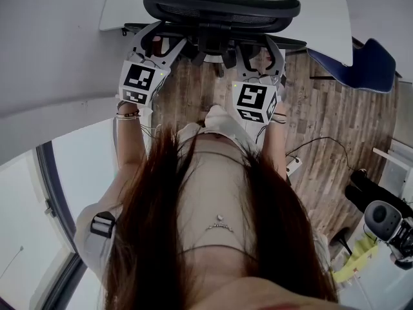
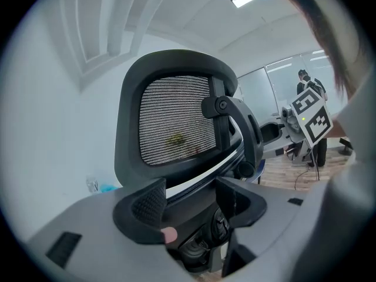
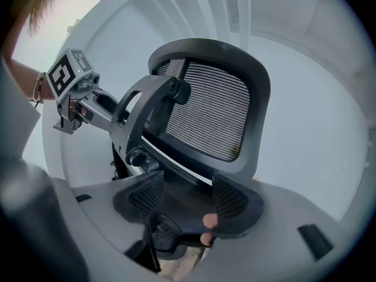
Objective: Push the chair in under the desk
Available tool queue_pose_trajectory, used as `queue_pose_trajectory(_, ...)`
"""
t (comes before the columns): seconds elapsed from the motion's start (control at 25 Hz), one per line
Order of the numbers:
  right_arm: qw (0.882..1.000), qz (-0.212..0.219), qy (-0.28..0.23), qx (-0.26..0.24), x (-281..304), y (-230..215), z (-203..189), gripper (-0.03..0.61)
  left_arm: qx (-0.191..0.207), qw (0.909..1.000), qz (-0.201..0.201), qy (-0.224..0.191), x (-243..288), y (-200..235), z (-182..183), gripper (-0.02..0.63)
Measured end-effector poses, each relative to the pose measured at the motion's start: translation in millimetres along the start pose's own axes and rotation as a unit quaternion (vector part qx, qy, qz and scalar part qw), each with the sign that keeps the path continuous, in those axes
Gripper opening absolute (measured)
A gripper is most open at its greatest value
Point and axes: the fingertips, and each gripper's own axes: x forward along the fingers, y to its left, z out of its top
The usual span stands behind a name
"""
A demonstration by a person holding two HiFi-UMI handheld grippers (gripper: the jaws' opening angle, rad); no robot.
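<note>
The black office chair's mesh backrest is seen from above, tucked against the white desk. My left gripper and right gripper both meet the chair's back frame just below the backrest, left and right of its centre post. In the left gripper view the backrest rises ahead, and the left gripper is open with the chair's lower back bar between its pads. In the right gripper view the right gripper is likewise open around the bar under the backrest.
A blue chair stands at the desk's right. The wooden floor carries a cable and power strip. Dark equipment sits at lower right. A glass partition frame runs along the left. A person stands far off.
</note>
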Motion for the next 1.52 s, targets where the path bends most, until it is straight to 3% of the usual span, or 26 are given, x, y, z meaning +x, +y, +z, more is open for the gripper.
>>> queue_pose_trajectory(0.68, 1.000, -0.002, -0.005, -0.001, 1.5, -0.1, 2.3, 0.265, 0.000, 1.0000, -0.002, -0.006, 0.8, 2.7, 0.4, 0.259)
queue_pose_trajectory(0.96, 1.000, 0.000, -0.006, 0.001, 5.0, -1.8, 1.0, 0.267, 0.001, 0.9999, -0.004, 0.016, 3.1, 3.4, -1.5, 0.259)
queue_pose_trajectory(1.12, 1.000, -0.001, -0.005, 0.002, 5.3, -2.1, 0.3, 0.267, 0.001, 1.0000, -0.008, -0.005, 6.9, 4.0, 1.5, 0.259)
queue_pose_trajectory(1.52, 1.000, 0.000, 0.002, 0.002, 7.4, -1.9, -0.8, 0.268, 0.000, 0.9999, -0.011, -0.008, 8.1, 4.8, 1.2, 0.259)
